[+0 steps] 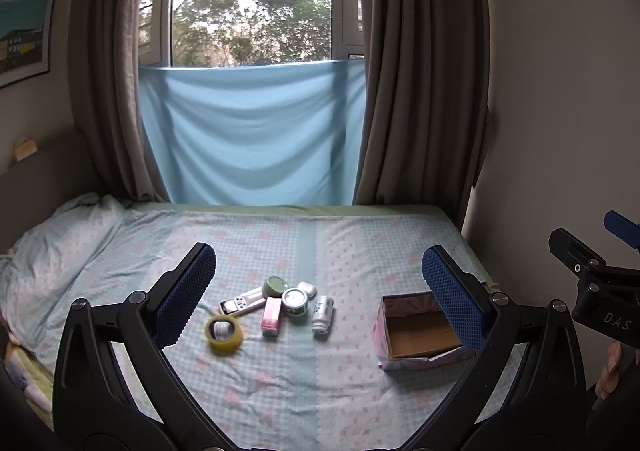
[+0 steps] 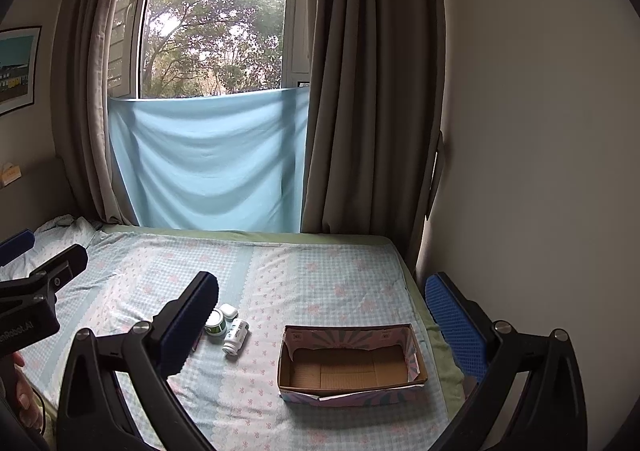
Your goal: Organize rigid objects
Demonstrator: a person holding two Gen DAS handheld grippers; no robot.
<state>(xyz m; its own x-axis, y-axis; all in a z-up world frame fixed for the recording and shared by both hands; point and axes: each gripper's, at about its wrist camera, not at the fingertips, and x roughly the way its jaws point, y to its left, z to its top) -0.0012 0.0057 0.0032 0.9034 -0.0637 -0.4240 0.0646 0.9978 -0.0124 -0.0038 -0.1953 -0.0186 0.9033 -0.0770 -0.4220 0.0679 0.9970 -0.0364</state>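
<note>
A cluster of small items lies on the bed: a yellow tape roll, a pink box, a white bottle, a green-labelled tin, a green jar, a white earbud case and a white remote-like device. An open, empty cardboard box sits to their right. My left gripper is open and empty, held above and short of the items. My right gripper is open and empty above the box; the bottle and tin show beside its left finger.
The bed sheet is checked blue with pink flowers. A crumpled pillow or blanket lies at the left. A wall runs along the bed's right edge. Curtains and a blue cloth hang behind.
</note>
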